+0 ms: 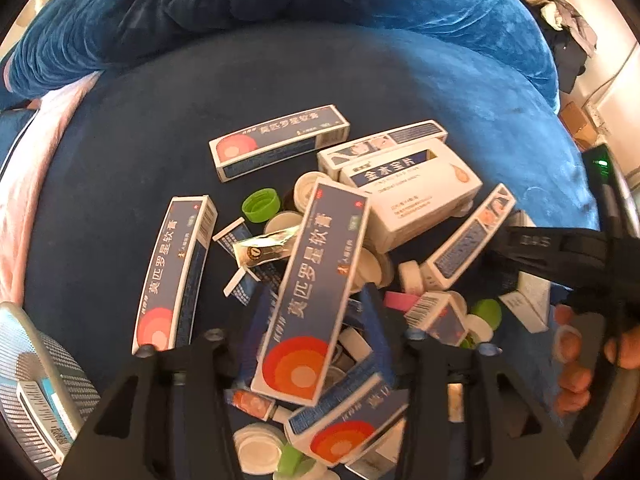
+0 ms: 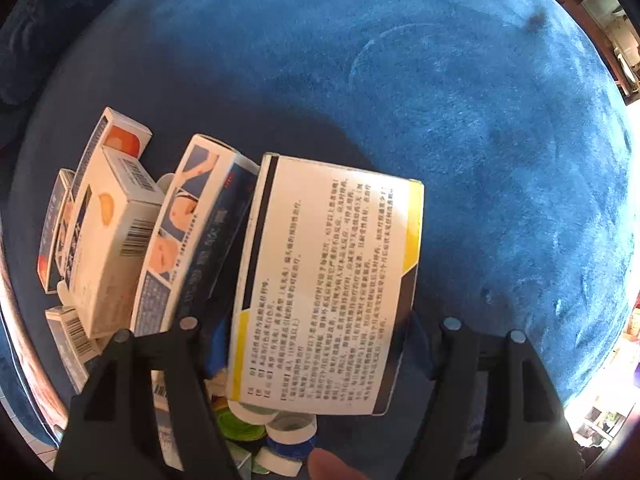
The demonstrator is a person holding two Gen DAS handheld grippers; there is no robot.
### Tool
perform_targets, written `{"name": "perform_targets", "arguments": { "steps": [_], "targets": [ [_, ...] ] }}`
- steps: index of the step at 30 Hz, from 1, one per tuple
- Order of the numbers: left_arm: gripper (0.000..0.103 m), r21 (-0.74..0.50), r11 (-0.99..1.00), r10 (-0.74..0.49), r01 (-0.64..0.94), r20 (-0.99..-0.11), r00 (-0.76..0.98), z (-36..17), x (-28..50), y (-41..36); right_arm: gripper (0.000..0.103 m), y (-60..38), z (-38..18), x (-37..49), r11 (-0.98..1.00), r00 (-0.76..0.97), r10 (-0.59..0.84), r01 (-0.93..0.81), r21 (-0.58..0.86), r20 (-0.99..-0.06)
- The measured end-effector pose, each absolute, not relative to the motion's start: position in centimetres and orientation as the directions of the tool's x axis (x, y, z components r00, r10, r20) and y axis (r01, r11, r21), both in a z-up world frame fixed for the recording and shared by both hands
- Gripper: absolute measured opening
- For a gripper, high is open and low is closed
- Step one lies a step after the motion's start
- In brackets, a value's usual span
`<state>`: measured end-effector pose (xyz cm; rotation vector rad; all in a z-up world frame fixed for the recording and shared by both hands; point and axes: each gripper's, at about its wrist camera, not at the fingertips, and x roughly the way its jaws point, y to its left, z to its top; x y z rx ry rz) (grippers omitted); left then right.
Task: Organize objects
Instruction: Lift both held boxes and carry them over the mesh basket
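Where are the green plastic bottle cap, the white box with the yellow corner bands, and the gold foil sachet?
Green plastic bottle cap point(image 1: 261, 204), left wrist view, on its ribbed side wall.
White box with yellow corner bands point(image 2: 320, 280), right wrist view, on its printed face.
Gold foil sachet point(image 1: 264, 249), left wrist view, on its middle.

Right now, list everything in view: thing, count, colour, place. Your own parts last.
Ointment boxes: at least four, navy with orange circles, in and around the pile.
White tablet box: one, white and navy, behind the pile.
Yellow-edged box: one, white with printed text, between the right gripper's fingers.
Bottle caps: several, green, white, one pink, scattered through the pile.
Foil sachet: one, gold, pile's left.
Blanket: one, blue, underneath everything.
Mesh basket: one, silver, lower left.
Left gripper: black, over the pile.
Right gripper: black, around the yellow-edged box.
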<state>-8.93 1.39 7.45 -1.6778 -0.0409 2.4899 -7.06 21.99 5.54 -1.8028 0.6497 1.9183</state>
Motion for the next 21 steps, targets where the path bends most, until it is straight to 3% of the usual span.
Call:
{"name": "perform_targets", "arguments": {
  "steps": [4, 6, 21],
  "targets": [
    [0.058, -0.137, -0.988, 0.155, -0.075, -0.920, -0.361, 6.1, -10.0, 0.7, 0.070, 21.7, 6.2, -7.0, -0.806, -0.076, -0.006, -0.589, 0.050, -0.997],
    [0.041, -0.138, -0.988, 0.151, -0.063, -0.927, -0.345, 5.4, -10.3, 0.4, 0.070, 21.6, 6.3, -7.0, -0.810, -0.073, -0.008, -0.584, 0.049, -0.997],
    [0.040, -0.159, -0.986, 0.160, -0.040, -0.876, -0.455, 11.2, -7.3, -0.3, 0.070, 19.2, 12.4, -5.2, -0.853, -0.167, 0.007, -0.516, 0.081, -0.986]
  ]
}}
